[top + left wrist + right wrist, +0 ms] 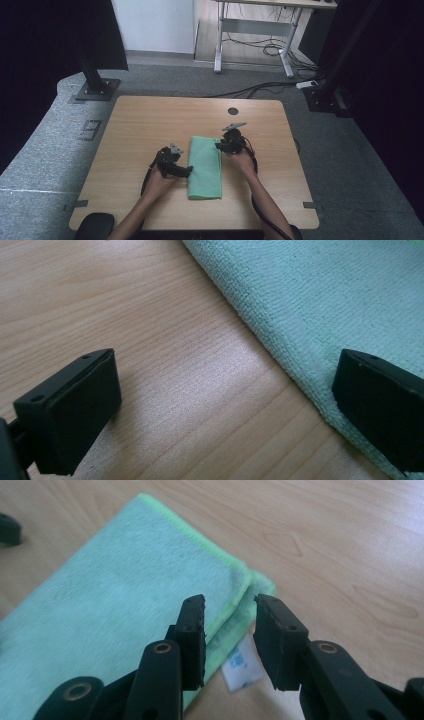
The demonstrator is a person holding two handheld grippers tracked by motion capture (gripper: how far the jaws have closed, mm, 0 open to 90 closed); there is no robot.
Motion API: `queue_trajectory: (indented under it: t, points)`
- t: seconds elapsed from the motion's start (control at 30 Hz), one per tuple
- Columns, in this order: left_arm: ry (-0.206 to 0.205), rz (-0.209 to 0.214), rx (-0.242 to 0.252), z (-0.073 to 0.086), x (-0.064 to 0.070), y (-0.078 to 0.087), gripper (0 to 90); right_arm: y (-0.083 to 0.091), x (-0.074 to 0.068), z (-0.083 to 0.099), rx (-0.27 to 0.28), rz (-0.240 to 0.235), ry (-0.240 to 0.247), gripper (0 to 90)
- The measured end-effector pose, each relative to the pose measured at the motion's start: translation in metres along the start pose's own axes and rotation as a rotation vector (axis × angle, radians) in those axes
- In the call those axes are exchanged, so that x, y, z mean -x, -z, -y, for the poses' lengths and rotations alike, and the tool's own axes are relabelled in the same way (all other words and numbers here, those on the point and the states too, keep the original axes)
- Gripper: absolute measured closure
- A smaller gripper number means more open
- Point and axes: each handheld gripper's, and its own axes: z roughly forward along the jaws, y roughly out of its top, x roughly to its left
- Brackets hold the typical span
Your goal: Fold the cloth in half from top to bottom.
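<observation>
The folded green towel [205,161] lies mid-table [135,120], its long axis running away from the person. The left gripper [189,171] stands wide open astride the towel's left edge; the right gripper [229,615], narrowly open, hovers at the far right corner, probably just above the layered edges by the label [242,666]

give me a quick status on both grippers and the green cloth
Left gripper open, straddling the long edge of the green cloth. Right gripper open over its layered corner beside the white tag. Cloth folded flat on the table; nothing blocking.
</observation>
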Motion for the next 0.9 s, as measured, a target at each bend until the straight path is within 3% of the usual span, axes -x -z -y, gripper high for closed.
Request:
queue_trajectory:
  t: [0.33, 0.47, 0.57, 0.73, 0.83, 0.9]
  points:
    - [-0.002, 0.000, -0.001, 0.000, 0.000, 0.000, 0.0, -0.017, 0.006, -0.011, -0.010, 0.063, -0.001, 48.7]
    - [-0.001, 0.000, -0.001, 0.000, 0.000, 0.000, 0.0, -0.022, 0.010, -0.011, -0.023, 0.072, 0.002, 47.7]
    - [0.002, 0.000, 0.002, 0.000, 0.000, 0.000, 0.0, -0.027, 0.010, -0.009, -0.043, 0.056, 0.014, 55.9]
    - [0.002, -0.001, 0.002, 0.000, 0.000, 0.000, 0.0, -0.026, 0.007, -0.009, -0.052, -0.014, -0.002, 81.8]
    - [0.000, -0.002, -0.001, 0.000, 0.000, 0.000, 0.0, -0.025, 0.001, -0.012, -0.068, 0.012, 0.060, 84.2]
    - [0.000, -0.002, -0.001, 0.000, 0.000, 0.000, 0.0, -0.023, -0.002, -0.013, -0.068, 0.015, 0.072, 84.4]
